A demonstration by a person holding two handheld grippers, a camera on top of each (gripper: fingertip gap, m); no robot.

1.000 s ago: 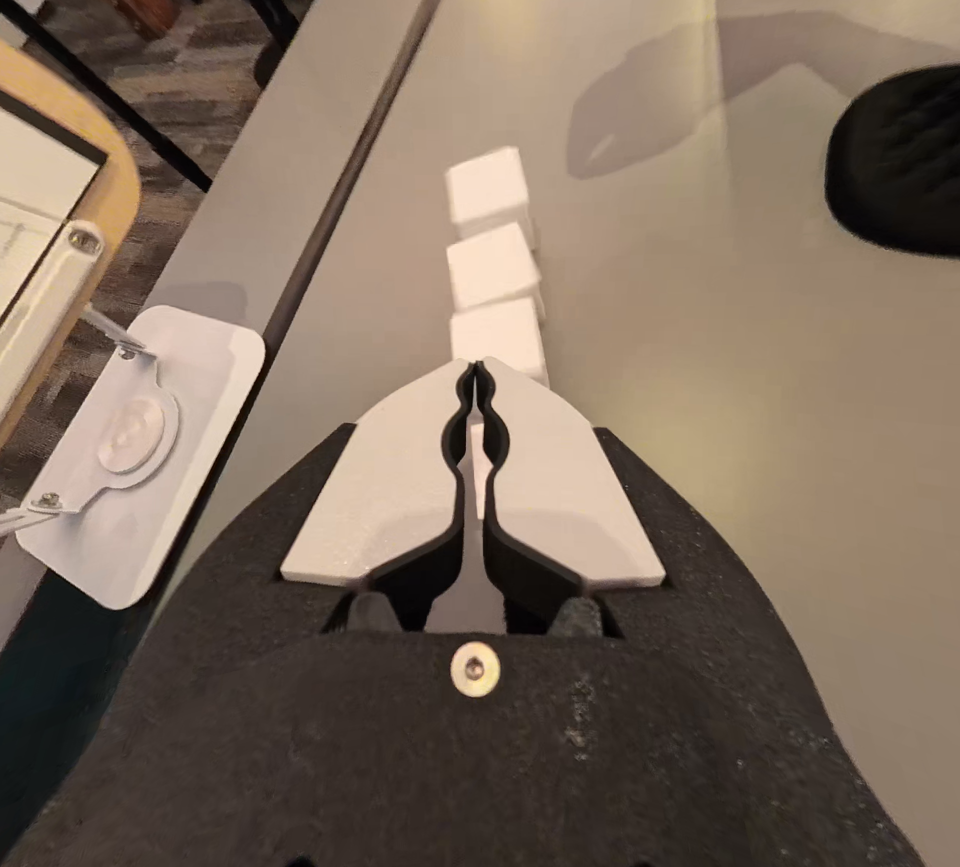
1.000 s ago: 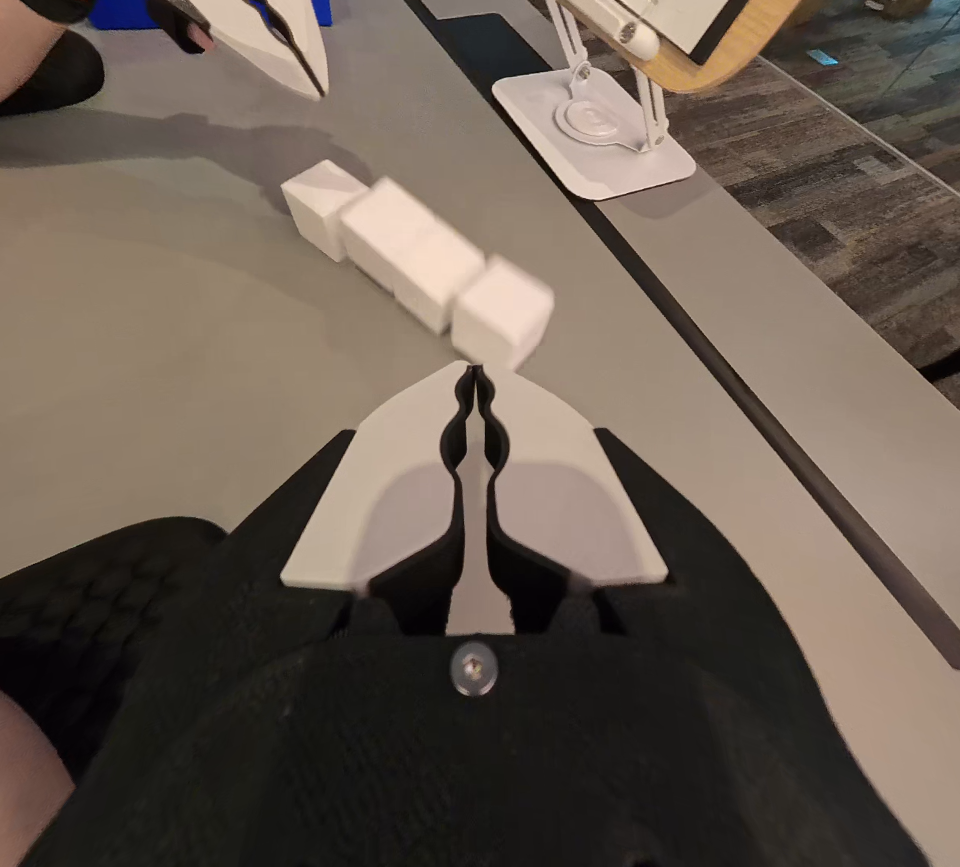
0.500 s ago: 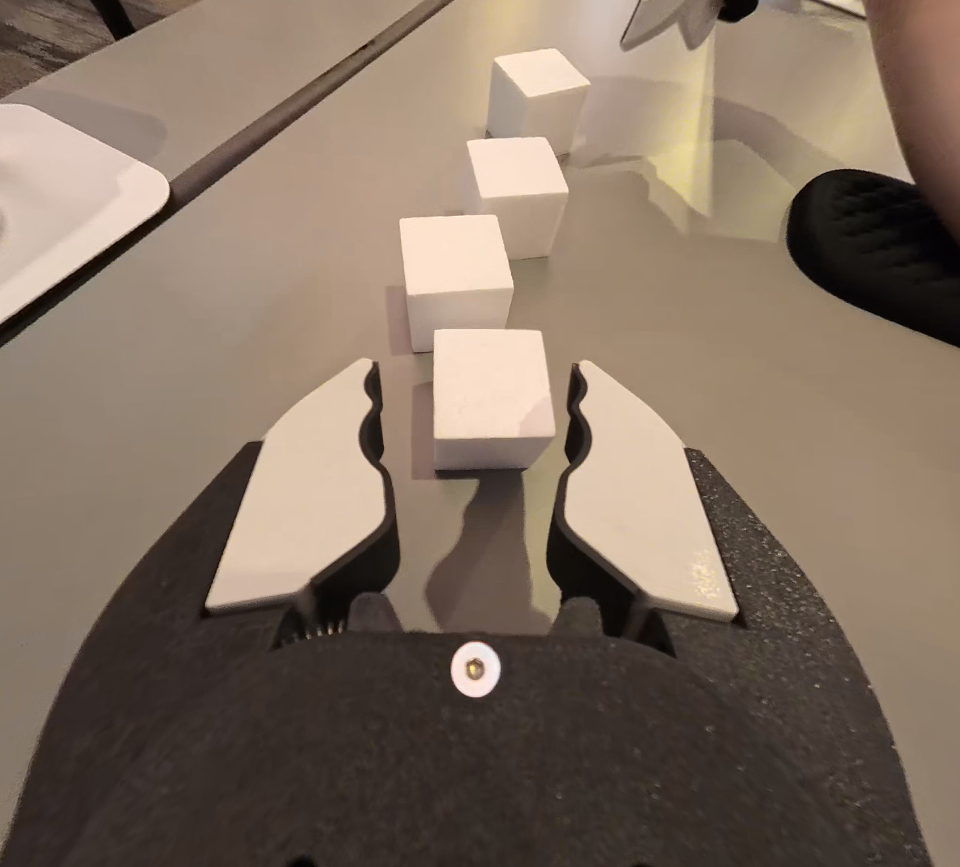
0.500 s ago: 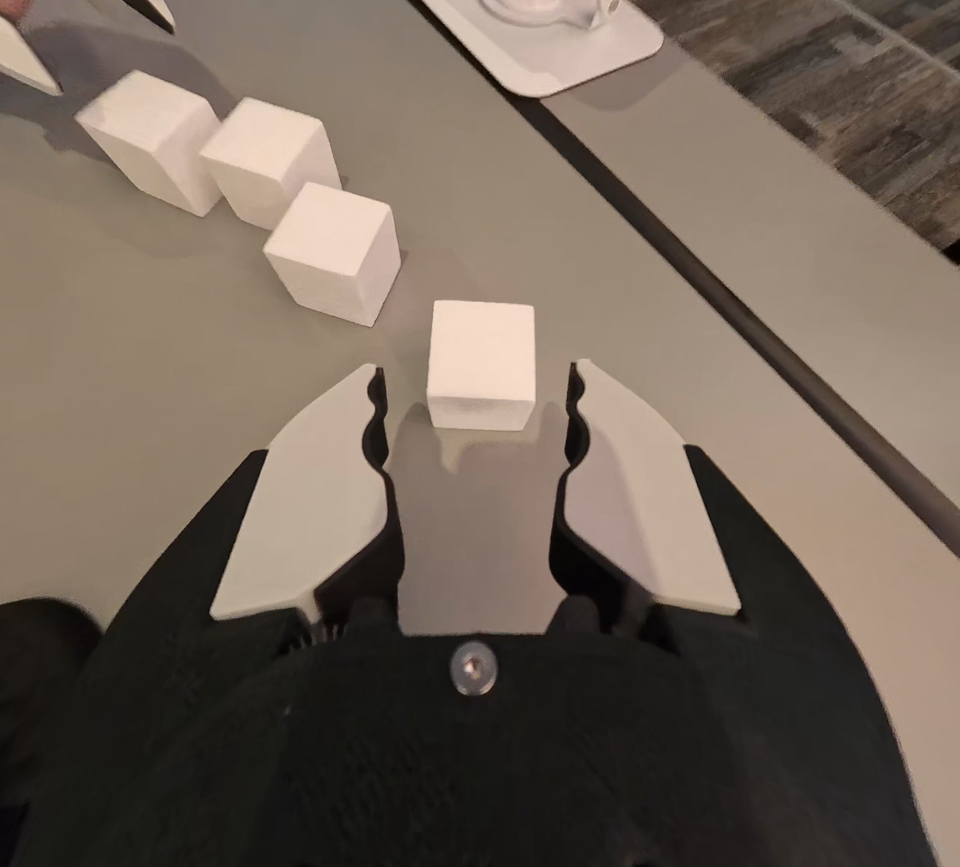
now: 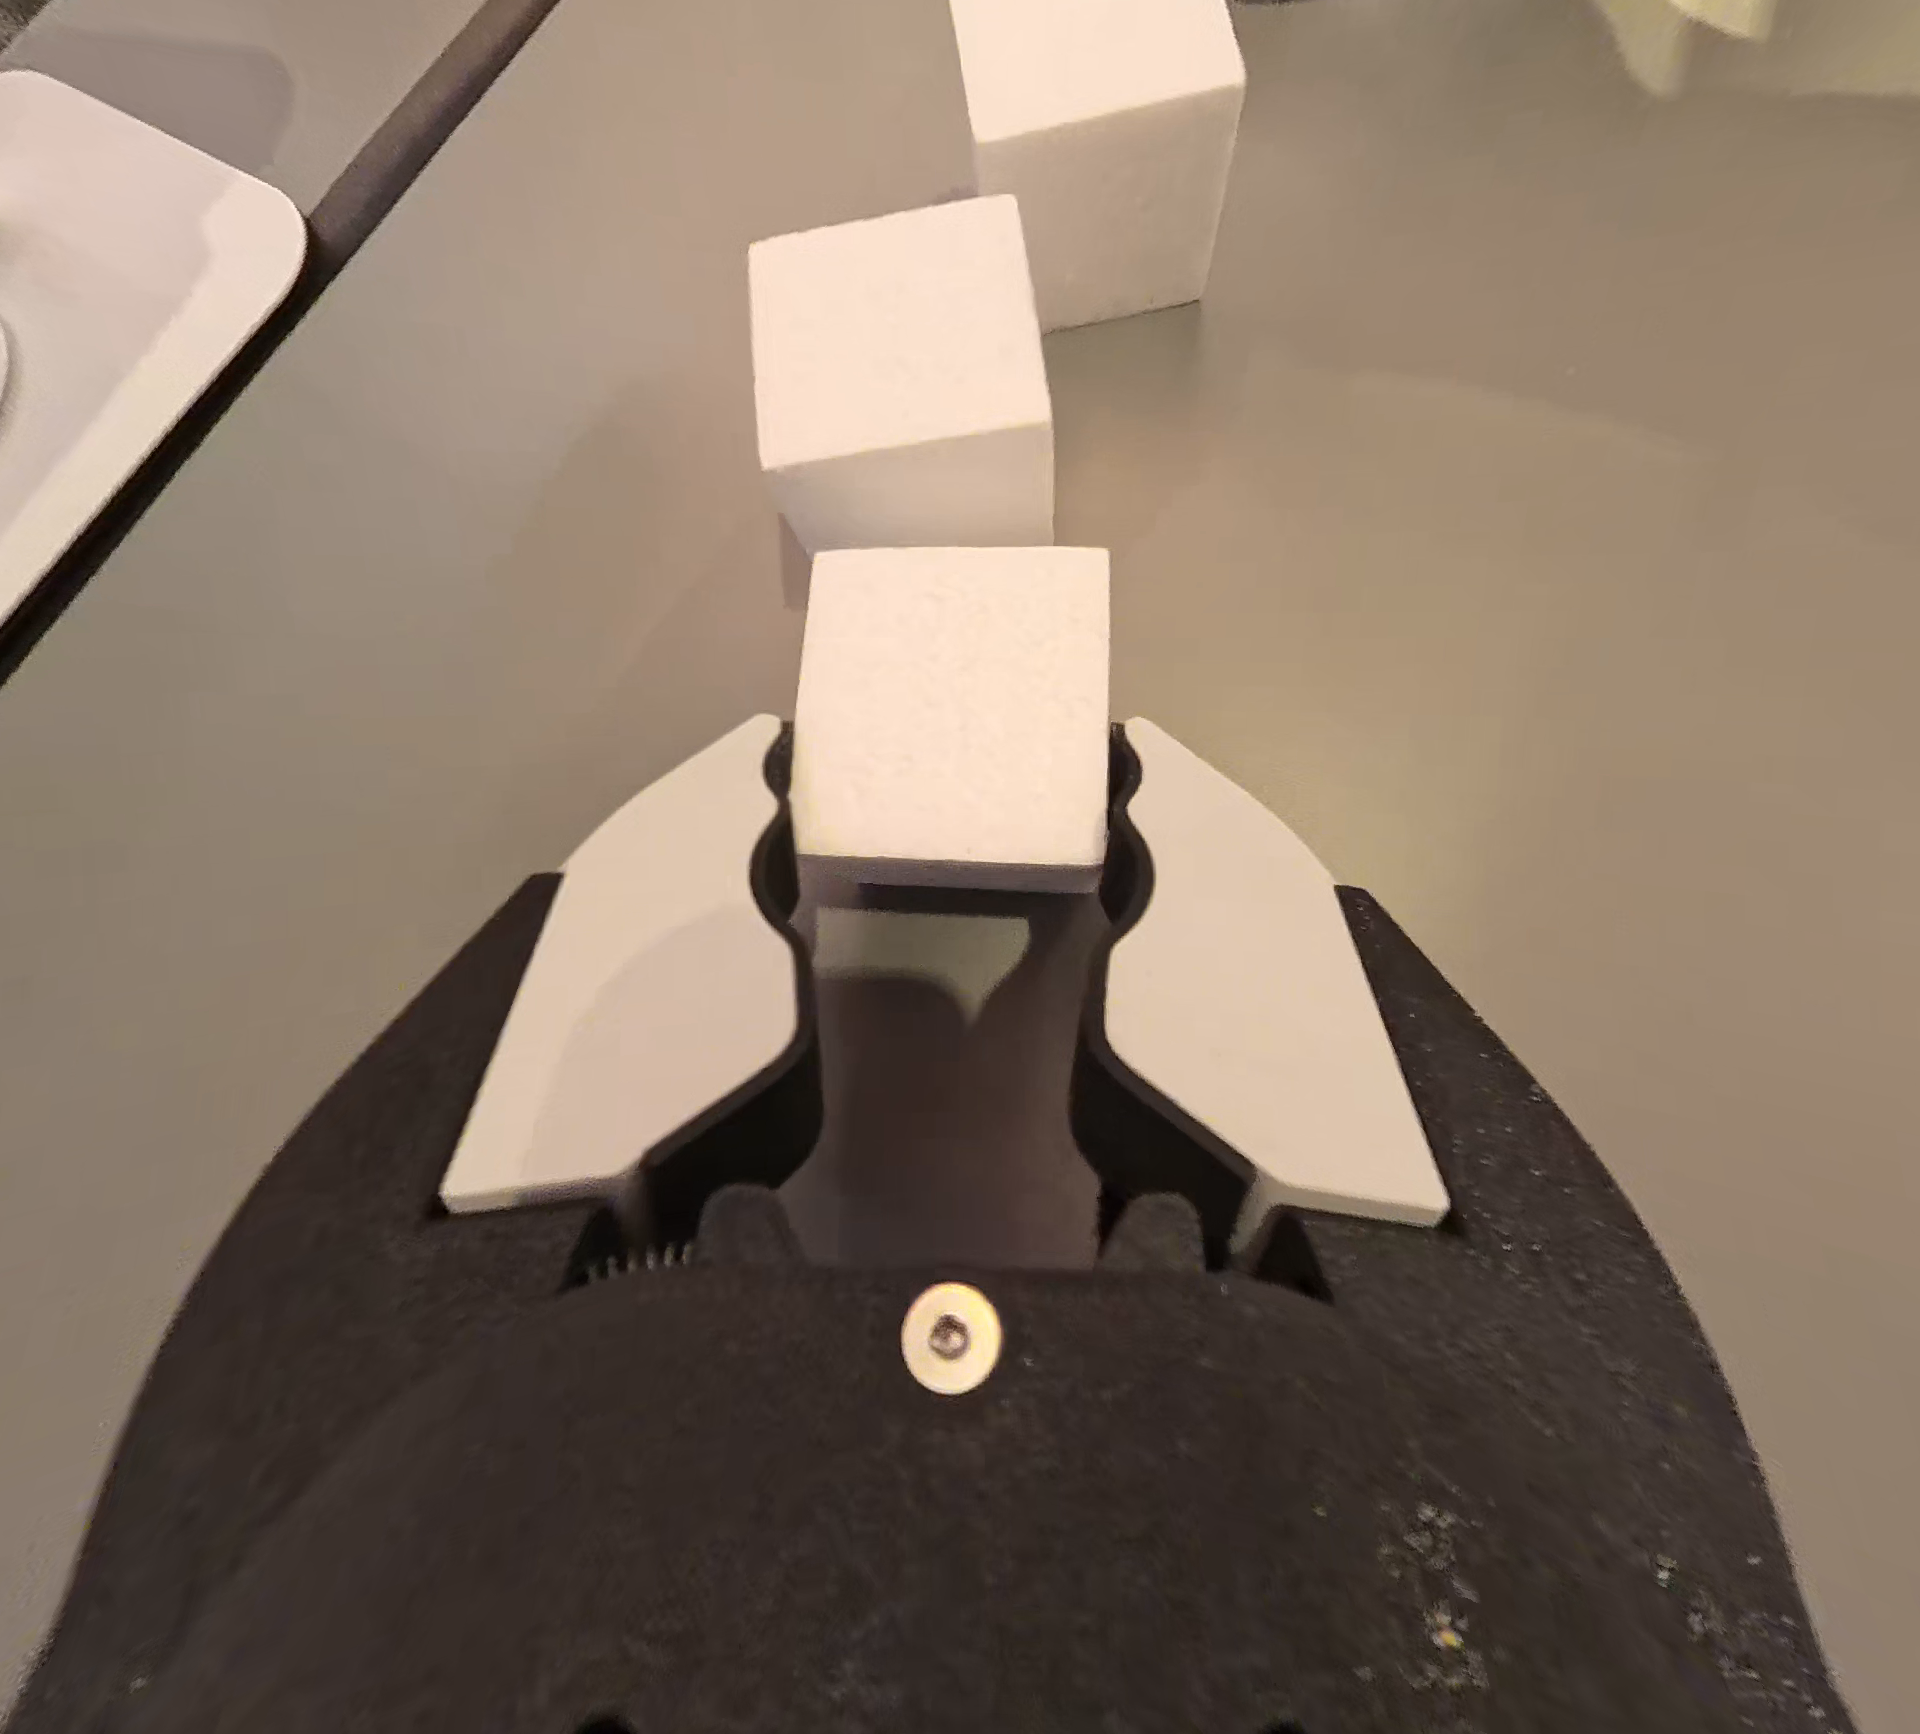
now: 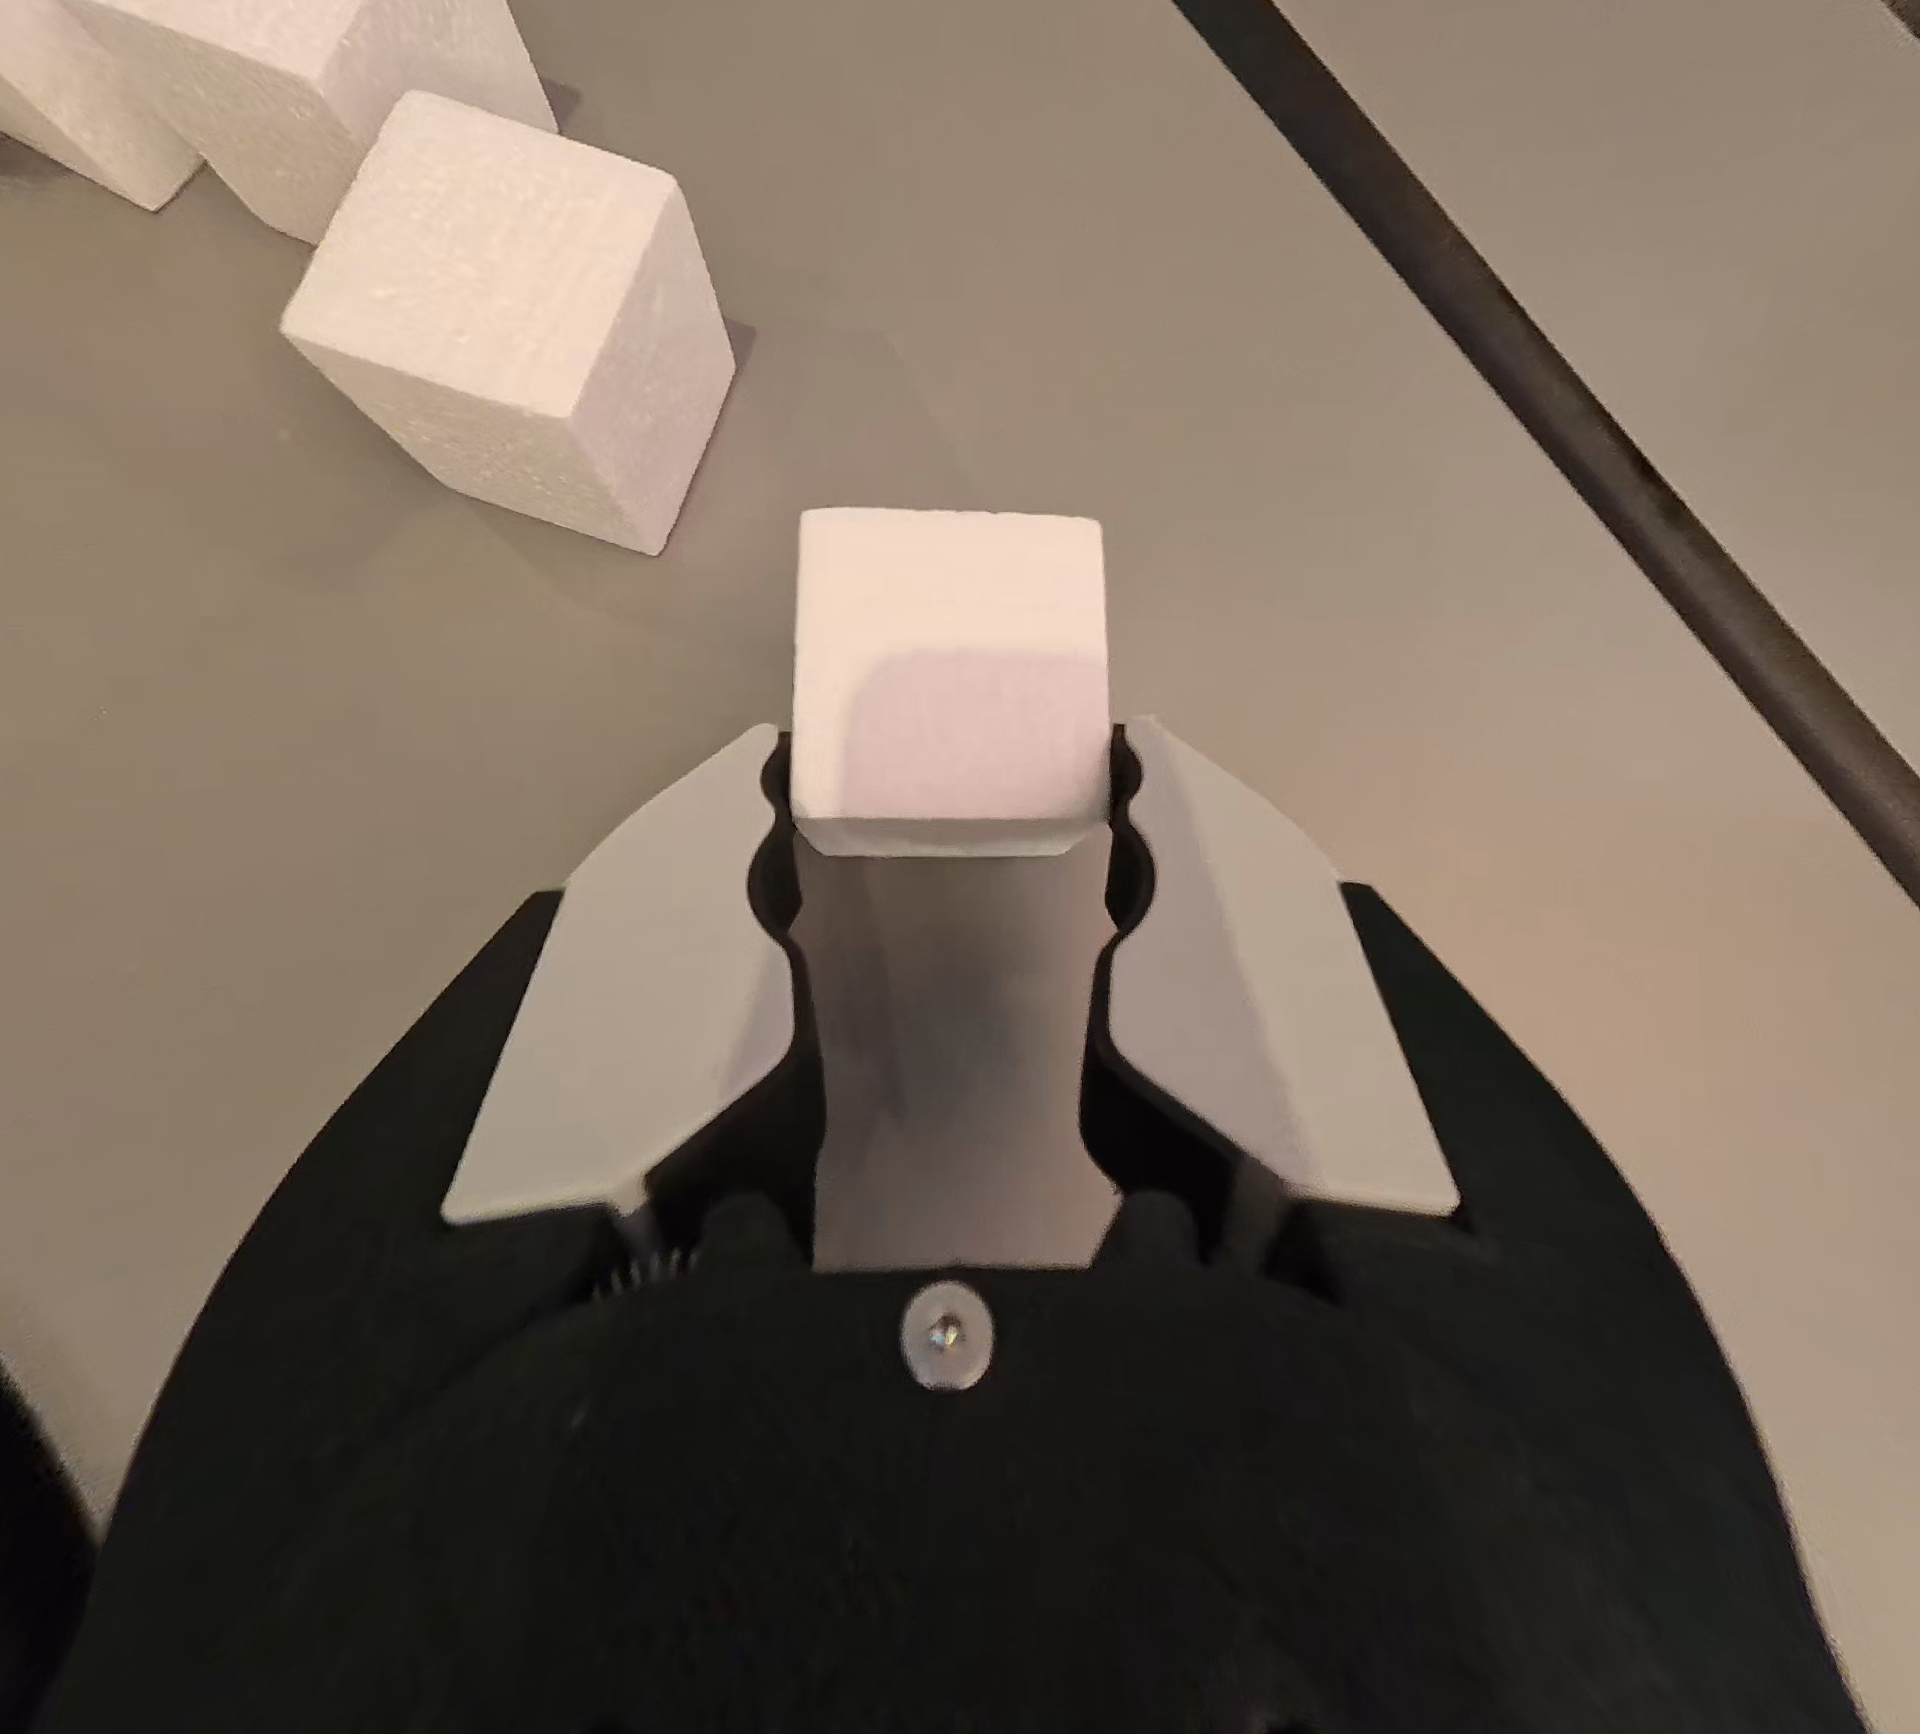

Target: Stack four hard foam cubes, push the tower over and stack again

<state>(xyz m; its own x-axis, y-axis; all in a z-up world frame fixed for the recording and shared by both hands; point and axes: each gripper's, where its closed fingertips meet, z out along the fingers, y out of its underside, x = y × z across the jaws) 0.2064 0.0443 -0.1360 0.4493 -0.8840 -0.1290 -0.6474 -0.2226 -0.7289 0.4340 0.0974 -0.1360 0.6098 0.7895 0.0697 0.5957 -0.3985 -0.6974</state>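
The left gripper (image 5: pixel 951 728) pinches a white foam cube (image 5: pixel 951 702) between its fingertips, both pads against its sides; ahead of them a second cube (image 5: pixel 899 380) and a third (image 5: pixel 1101 95) stand apart on the grey table (image 5: pixel 1507 541), with a white stand base (image 5: pixel 125 334) off to the left. The right gripper (image 6: pixel 948 728) likewise grips its own foam cube (image 6: pixel 948 676), with another cube (image 6: pixel 509 313) ahead-left on the table and two more (image 6: pixel 270 11) touching each other beyond it.

We are gripping a white foam cube (image 5: pixel 951 713) between the left gripper (image 5: pixel 951 785) fingertips; two more cubes (image 5: pixel 899 375) are standing beyond on the grey table (image 5: pixel 1507 645).
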